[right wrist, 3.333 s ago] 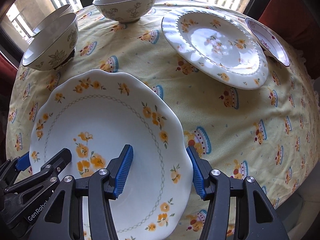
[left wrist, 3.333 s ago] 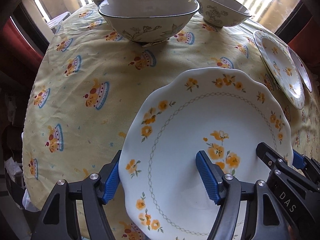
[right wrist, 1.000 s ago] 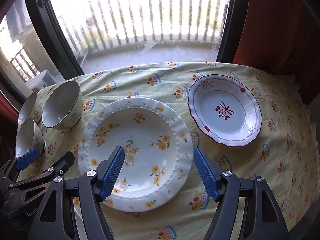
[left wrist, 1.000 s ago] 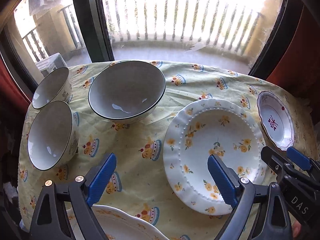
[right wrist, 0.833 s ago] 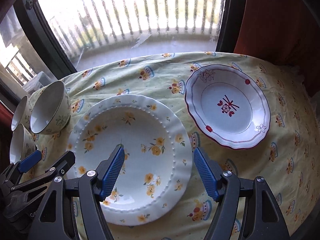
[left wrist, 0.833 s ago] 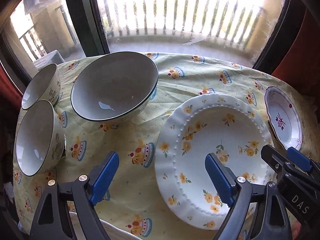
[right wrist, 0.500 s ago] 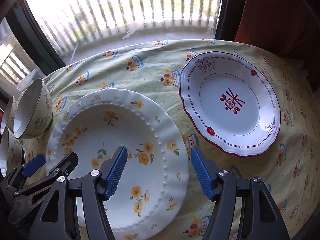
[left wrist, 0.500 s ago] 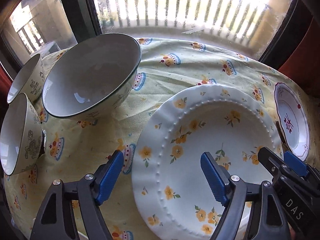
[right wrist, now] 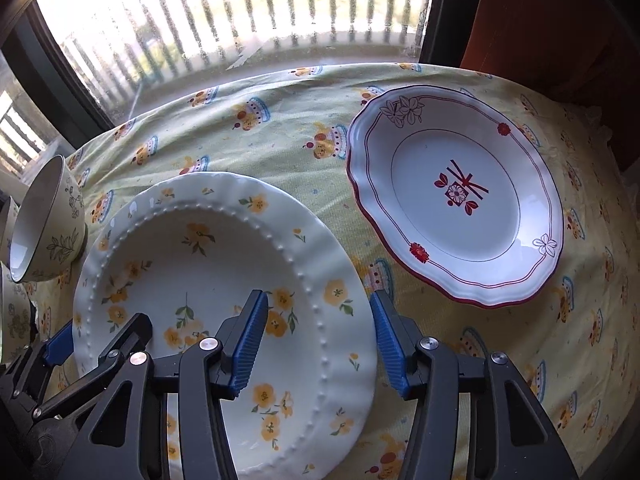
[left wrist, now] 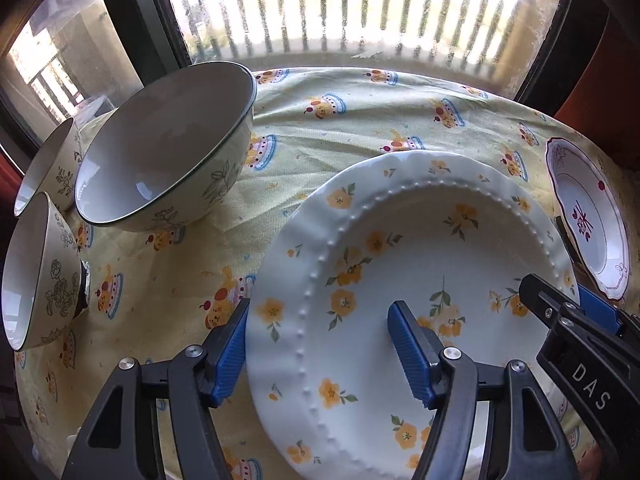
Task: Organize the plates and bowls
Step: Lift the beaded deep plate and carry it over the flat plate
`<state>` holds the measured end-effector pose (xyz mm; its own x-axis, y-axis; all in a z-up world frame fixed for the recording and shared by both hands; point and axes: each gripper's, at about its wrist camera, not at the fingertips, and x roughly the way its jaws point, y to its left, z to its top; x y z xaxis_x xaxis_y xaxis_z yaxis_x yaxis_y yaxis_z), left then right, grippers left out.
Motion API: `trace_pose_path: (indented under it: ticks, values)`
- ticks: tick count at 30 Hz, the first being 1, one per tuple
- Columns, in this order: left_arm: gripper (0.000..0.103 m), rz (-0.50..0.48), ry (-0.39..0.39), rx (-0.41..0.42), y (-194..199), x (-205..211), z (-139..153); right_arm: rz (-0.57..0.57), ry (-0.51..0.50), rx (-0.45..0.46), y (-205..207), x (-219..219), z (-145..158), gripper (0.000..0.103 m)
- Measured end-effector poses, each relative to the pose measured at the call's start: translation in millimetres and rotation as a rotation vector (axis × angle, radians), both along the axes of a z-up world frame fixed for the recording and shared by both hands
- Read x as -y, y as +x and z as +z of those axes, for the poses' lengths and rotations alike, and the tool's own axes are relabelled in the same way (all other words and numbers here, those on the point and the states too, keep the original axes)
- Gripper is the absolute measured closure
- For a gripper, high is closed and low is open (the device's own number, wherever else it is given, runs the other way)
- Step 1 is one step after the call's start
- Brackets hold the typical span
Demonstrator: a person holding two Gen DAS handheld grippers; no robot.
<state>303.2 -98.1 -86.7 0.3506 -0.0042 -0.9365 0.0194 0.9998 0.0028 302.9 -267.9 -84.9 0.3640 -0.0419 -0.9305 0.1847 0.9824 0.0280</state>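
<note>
Left wrist view: the left gripper (left wrist: pixel 318 344) tilts steeply down, its jaws half-wide and just closing, straddling the left rim of the yellow-flowered plate (left wrist: pixel 420 272) on the table (left wrist: pixel 352 120); whether the pads touch seems unclear. A second ago it hung higher. The large bowl (left wrist: pixel 168 152) sits beyond, left.

Right wrist view: the right gripper (right wrist: pixel 318 342), equally steep, straddles the plate's right rim, jaws narrowing. The red-trimmed plate (right wrist: pixel 456 196) lies beyond, right.

place: home dining spot | cues: cake-print tablecloth (left wrist: pixel 340 128), balcony window (left wrist: pixel 340 12), crockery
</note>
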Motion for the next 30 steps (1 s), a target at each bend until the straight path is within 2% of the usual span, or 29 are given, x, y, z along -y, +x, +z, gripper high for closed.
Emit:
trace_pose_path:
  ticks: [11,15,17,24,30]
  values:
    - [0.035,-0.077,-0.006,-0.075,-34.2,6.7,0.7,-0.020,-0.004,-0.067,-46.5,5.4,1.4,0.047]
    - [0.033,-0.094,0.002,-0.079,-37.0,10.0,-0.3,-0.011,-0.007,-0.073,-59.4,5.1,0.5,0.046]
    - [0.029,-0.085,-0.005,-0.082,-35.1,10.9,-1.6,-0.006,-0.010,-0.073,-58.2,3.2,-1.0,0.043]
    - [0.029,-0.067,-0.017,-0.066,-18.8,13.7,-3.7,0.005,0.004,-0.068,-44.0,6.4,-7.5,0.042]
    - [0.031,-0.103,-0.007,-0.066,-21.4,18.7,0.6,0.011,-0.010,-0.097,-42.4,5.1,-6.6,0.042]
